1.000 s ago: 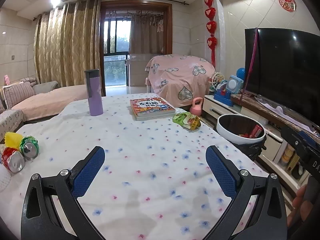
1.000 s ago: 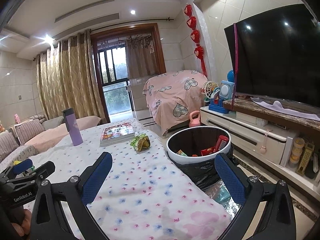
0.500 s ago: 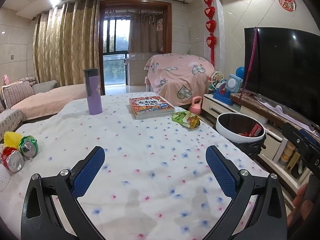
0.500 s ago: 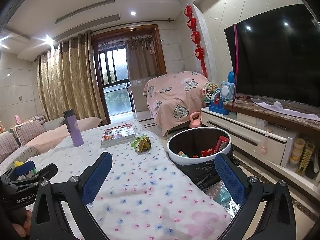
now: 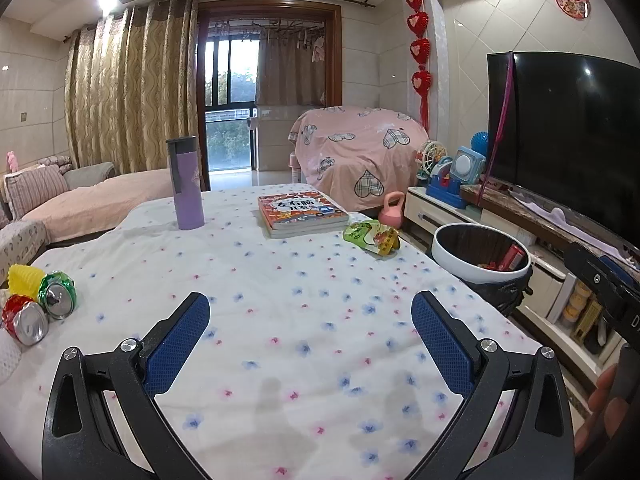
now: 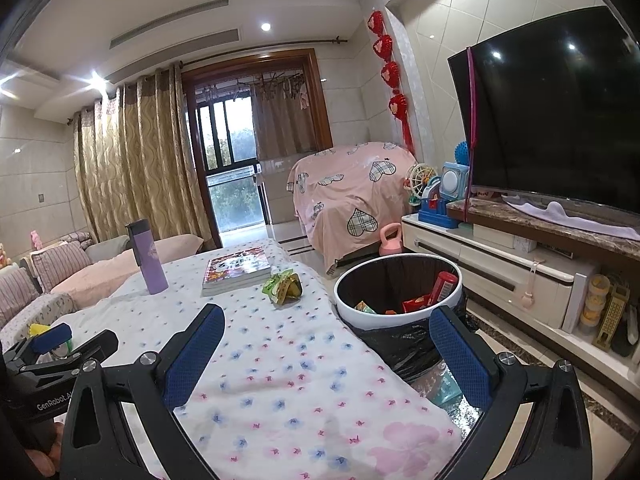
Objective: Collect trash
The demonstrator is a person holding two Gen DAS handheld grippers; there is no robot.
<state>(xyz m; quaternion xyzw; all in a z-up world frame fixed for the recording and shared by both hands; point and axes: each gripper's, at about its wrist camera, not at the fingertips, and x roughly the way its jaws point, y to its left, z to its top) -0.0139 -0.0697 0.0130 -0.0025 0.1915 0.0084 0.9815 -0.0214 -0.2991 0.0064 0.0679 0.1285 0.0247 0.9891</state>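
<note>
A crumpled green and yellow snack wrapper [image 5: 372, 237] [image 6: 283, 286] lies near the table's right edge, beside the book. Two crushed cans, one green [image 5: 57, 294] and one red [image 5: 24, 320], rest at the table's left edge with a yellow wrapper [image 5: 22, 278]. A white-rimmed trash bin [image 5: 478, 258] [image 6: 398, 292] with a black liner stands on the floor right of the table and holds several pieces of trash. My left gripper [image 5: 310, 318] is open above the flowered cloth, holding nothing. My right gripper [image 6: 326, 330] is open too, over the table's right edge, just short of the bin.
A purple tumbler [image 5: 185, 188] and a book [image 5: 300, 210] stand at the far side of the table [image 5: 280, 300]. A TV cabinet [image 6: 500, 280] runs along the right wall behind the bin. A sofa [image 5: 80, 204] lies at the left. A pink kettlebell [image 6: 390, 240] sits on the floor.
Both views shifted only slightly; the grippers stayed open and nothing on the table moved.
</note>
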